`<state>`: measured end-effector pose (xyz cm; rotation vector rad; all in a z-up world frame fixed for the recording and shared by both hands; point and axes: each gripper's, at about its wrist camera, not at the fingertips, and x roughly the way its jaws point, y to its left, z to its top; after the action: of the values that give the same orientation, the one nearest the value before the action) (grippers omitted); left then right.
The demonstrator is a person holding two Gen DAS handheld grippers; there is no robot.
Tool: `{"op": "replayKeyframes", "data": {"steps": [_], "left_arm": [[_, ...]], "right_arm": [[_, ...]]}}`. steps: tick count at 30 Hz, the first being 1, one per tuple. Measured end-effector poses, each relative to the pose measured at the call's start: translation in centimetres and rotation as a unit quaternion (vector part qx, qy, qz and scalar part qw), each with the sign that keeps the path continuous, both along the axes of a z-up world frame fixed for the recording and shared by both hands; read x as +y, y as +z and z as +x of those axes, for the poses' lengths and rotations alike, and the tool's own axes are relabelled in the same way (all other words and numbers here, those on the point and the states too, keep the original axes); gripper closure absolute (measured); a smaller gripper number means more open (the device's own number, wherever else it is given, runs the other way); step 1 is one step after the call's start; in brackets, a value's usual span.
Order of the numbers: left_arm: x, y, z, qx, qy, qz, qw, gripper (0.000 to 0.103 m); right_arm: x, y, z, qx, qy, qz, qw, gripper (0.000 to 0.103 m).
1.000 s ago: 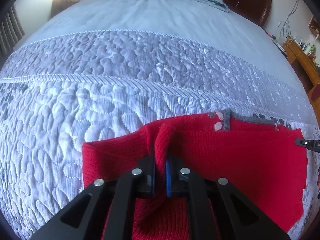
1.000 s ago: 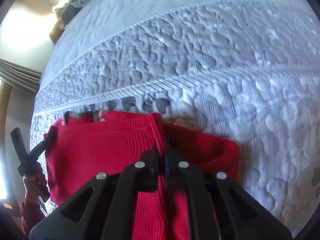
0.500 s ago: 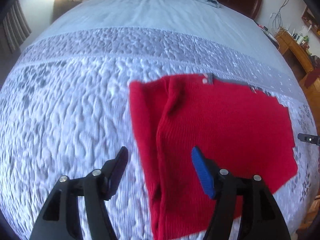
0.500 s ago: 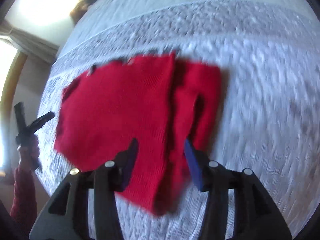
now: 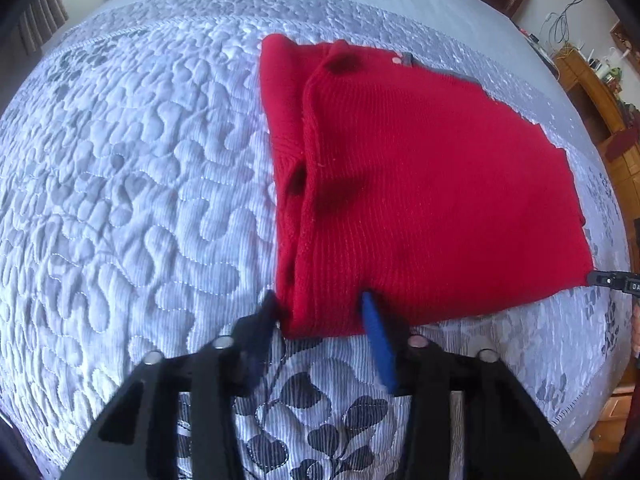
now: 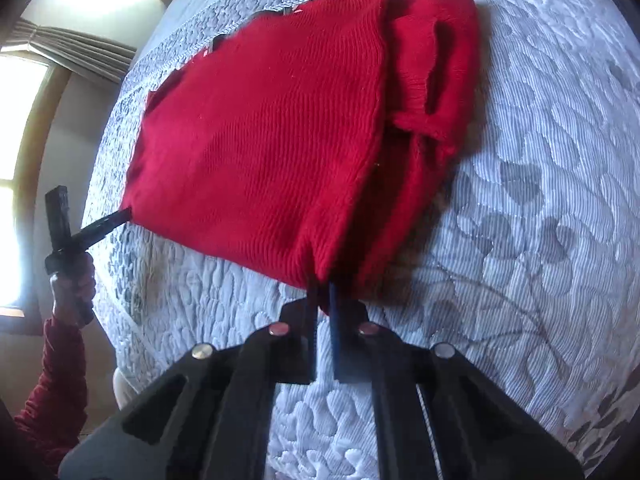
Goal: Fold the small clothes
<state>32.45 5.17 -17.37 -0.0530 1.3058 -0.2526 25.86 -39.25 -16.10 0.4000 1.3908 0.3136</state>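
My left claw [image 5: 318, 310] sits wide around the near corner of the red sweater [image 5: 420, 184], which lies folded on the quilt [image 5: 132, 168] just ahead. My right claw [image 6: 322, 292] pinches the other near corner. If left closes shallow, only the top layer might lift and the fold slide apart. Nothing blocks either claw.

Left gripper [image 5: 320, 306]: fingers motion-blurred.
Right gripper [image 6: 323, 289]: fingertips buried in the red sweater [image 6: 264, 128] hem.
Sweater's grey collar [image 5: 406, 58]: mostly tucked under.
Wooden dresser [image 5: 592, 88]: cut by frame edge; items on top too small to identify.
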Motion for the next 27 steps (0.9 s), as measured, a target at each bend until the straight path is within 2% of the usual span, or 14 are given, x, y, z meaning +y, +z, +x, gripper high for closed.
{"op": "replayKeyframes", "data": {"steps": [4, 7, 10, 14, 15, 16, 17, 18, 19, 21, 23, 27], "left_arm": [[0.5, -0.1, 0.5, 0.012, 0.014, -0.009, 0.9998, 0.084], [0.4, -0.3, 0.5, 0.013, 0.009, 0.000, 0.9999, 0.085], [0.1, -1.0, 0.7, 0.013, 0.007, 0.009, 0.9998, 0.085], [-0.1, -0.7, 0.7, 0.010, 0.005, 0.013, 0.9999, 0.081], [0.0, -0.4, 0.6, 0.011, 0.006, 0.012, 0.9999, 0.077], [0.1, -0.1, 0.4, 0.014, 0.009, 0.012, 0.9998, 0.066], [0.3, 0.4, 0.1, 0.017, 0.012, 0.009, 0.9997, 0.059], [0.6, 1.0, -0.3, 0.015, 0.015, 0.005, 0.9998, 0.046], [1.0, 1.7, -0.7, 0.007, 0.018, 0.000, 0.9998, 0.038], [1.7, 2.6, -1.1, 0.000, 0.022, -0.017, 0.9996, 0.031], [2.5, 2.7, -0.9, 0.009, 0.032, -0.041, 0.9986, 0.031], [2.3, 1.5, 0.0, 0.036, 0.042, -0.052, 0.9971, 0.031]], "right_arm": [[-0.1, 1.8, -1.8, -0.021, 0.022, -0.023, 0.999, 0.100], [-1.0, 1.1, -2.7, -0.009, 0.023, -0.044, 0.999, 0.100], [-2.2, -1.0, -2.8, 0.016, 0.010, -0.035, 0.999, 0.100], [-1.9, -1.8, -2.9, 0.014, 0.005, -0.028, 1.000, 0.099], [-1.8, -1.6, -3.0, 0.013, 0.007, -0.027, 1.000, 0.094], [-1.7, -1.4, -2.9, 0.014, 0.006, -0.026, 1.000, 0.091], [-1.8, -0.9, -3.0, 0.016, 0.001, -0.029, 0.999, 0.077], [-1.8, -0.6, -3.1, 0.013, -0.002, -0.027, 1.000, 0.060], [-2.0, -0.1, -3.1, 0.007, -0.005, -0.022, 1.000, 0.054], [-2.5, 1.1, -3.4, -0.007, -0.015, -0.004, 1.000, 0.043], [-2.9, 1.6, -3.2, -0.008, -0.030, 0.012, 0.999, 0.039], [-3.7, 0.9, -2.2, 0.008, -0.052, 0.013, 0.999, 0.039]]}}
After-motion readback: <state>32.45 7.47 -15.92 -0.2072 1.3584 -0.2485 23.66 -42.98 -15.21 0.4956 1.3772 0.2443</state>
